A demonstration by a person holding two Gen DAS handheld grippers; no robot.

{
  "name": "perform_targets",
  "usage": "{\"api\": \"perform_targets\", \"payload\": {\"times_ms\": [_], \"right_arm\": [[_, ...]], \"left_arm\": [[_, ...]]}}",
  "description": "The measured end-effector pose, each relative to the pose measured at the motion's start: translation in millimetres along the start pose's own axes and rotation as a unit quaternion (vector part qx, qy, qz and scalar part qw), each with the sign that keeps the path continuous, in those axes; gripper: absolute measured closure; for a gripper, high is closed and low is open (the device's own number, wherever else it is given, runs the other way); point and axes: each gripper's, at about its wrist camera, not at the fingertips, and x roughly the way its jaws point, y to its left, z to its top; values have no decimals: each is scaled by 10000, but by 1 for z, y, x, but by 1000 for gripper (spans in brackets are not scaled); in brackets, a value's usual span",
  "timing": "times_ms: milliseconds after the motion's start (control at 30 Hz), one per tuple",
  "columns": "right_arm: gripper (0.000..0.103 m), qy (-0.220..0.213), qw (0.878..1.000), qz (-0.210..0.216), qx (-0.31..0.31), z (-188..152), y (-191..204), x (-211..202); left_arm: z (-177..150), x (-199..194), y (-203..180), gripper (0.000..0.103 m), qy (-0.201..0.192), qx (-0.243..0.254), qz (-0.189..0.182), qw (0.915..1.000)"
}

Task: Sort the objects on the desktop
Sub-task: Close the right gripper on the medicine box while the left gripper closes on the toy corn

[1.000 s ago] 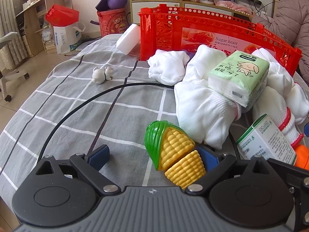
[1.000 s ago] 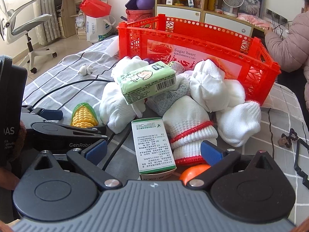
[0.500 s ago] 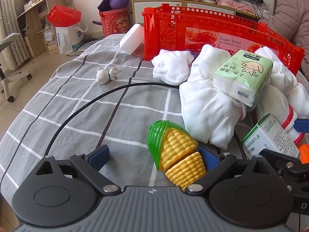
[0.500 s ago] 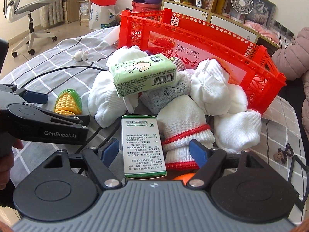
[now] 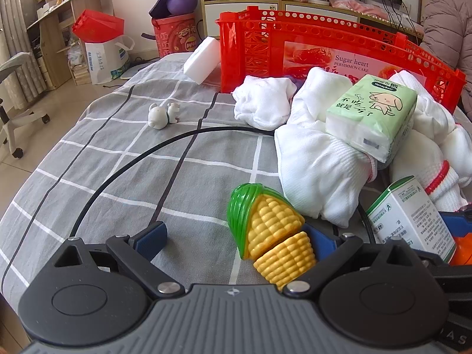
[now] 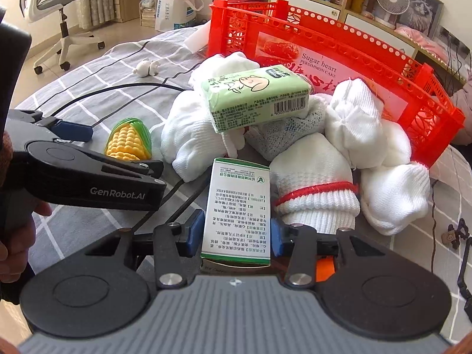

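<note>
A white-and-green medicine box (image 6: 239,203) lies on the grey checked cloth, and my right gripper (image 6: 236,233) is shut on it, one blue pad on each long side. The same box (image 5: 410,215) shows at the right of the left wrist view. A toy corn cob (image 5: 271,230) lies between my left gripper's (image 5: 236,240) open fingers, against the right pad. The corn (image 6: 128,141) is also in the right wrist view, behind the left gripper's body (image 6: 88,177). A green tissue pack (image 6: 256,97) rests on a pile of white gloves (image 6: 315,183).
A red crate (image 6: 368,59) stands behind the pile. An orange object (image 6: 324,267) peeks from under the box. A black cable (image 5: 147,159), a small white figurine (image 5: 163,113) and a white block (image 5: 202,59) lie to the left. A person (image 5: 445,26) sits at far right.
My right gripper has moved forward and its fingers have come together onto the medicine box. The left gripper has stayed open around the corn, shifting only slightly.
</note>
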Motion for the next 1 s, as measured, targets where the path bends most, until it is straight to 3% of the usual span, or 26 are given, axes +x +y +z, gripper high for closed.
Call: {"api": "perform_targets", "payload": {"times_ms": [233, 300, 367, 433, 1000], "right_arm": [[62, -78, 9999, -32, 107, 3, 1, -10], [62, -143, 9998, -36, 140, 6, 1, -17], [62, -221, 9996, -22, 192, 9, -1, -24], [62, -304, 9993, -8, 227, 11, -2, -31], [61, -577, 9972, -21, 468, 17, -16, -52]], "left_arm": [[0, -1, 0, 6, -54, -13, -43, 10000], [-1, -4, -1, 19, -146, 3, -134, 9998], [-1, -8, -6, 42, -239, 102, -199, 9995], [-1, -9, -8, 49, -268, 155, -219, 9993], [-4, -20, -1, 53, -693, 56, -271, 9972]]}}
